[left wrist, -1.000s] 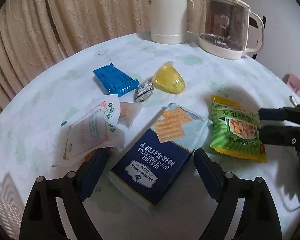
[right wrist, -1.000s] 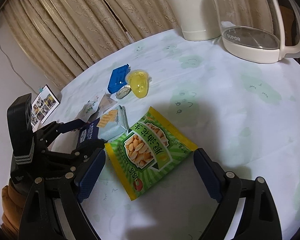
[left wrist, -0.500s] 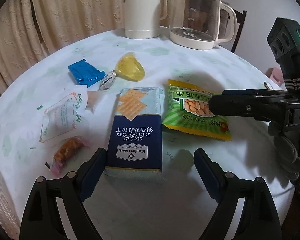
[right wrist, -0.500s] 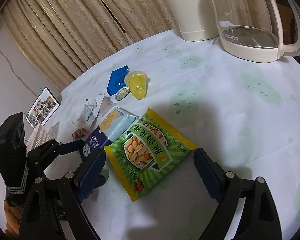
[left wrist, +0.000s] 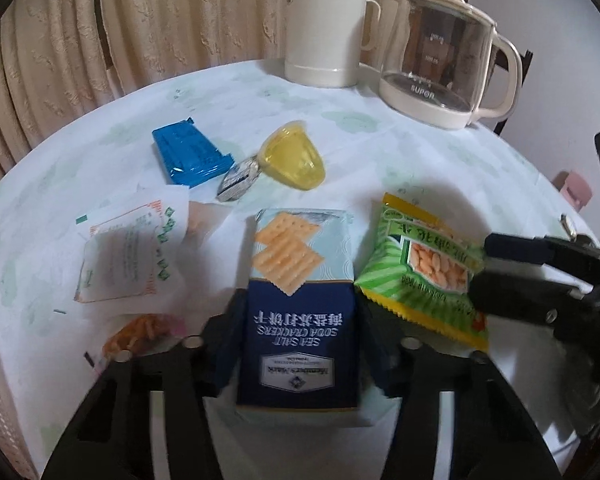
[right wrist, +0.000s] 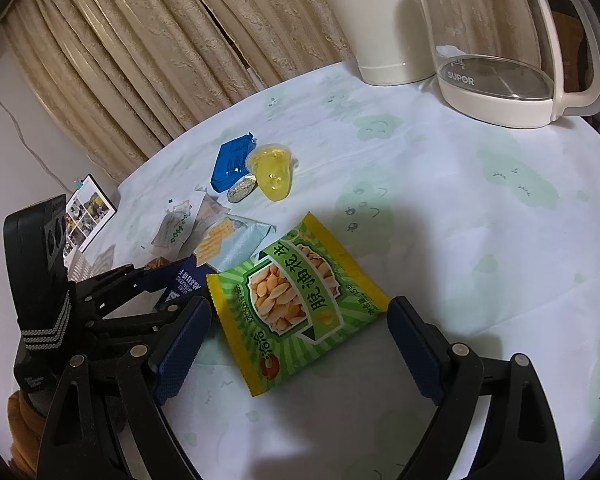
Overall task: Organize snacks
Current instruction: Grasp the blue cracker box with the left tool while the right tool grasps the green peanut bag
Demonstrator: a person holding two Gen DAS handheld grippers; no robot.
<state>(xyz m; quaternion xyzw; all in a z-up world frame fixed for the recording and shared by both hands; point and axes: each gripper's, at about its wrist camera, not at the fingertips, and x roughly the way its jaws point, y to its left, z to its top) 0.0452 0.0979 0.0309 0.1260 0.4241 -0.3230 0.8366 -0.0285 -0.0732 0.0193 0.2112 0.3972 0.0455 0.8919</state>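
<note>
The left gripper [left wrist: 298, 336] has its jaws closed in against the two long sides of the soda cracker pack [left wrist: 298, 308], gripping the dark blue end nearest the camera; the frame is blurred there, so whether the pack is lifted or flat on the tablecloth [left wrist: 380, 148] I cannot tell. Taking it across its narrow width suits the pack, since the stiff sides give the pads something firm to press on.

The right gripper [right wrist: 296, 344] stands wide open and holds nothing. Its fingers straddle the near end of the green peanut bag [right wrist: 296, 300], which lies flat on the cloth just beside the crackers, probably lined up for the next pick.

Further back sit the unsorted items in a loose cluster: a blue wafer pack [left wrist: 188, 156], a yellow jelly cup [left wrist: 294, 158] on its side, a small silver-wrapped sweet [left wrist: 238, 180] between them, and a white sachet [left wrist: 128, 256] to the left (a small orange snack packet [left wrist: 138, 332] lies nearer). The thermos [left wrist: 324, 24] and glass kettle [left wrist: 440, 64] stand at the far edge, well apart from the snacks.
</note>
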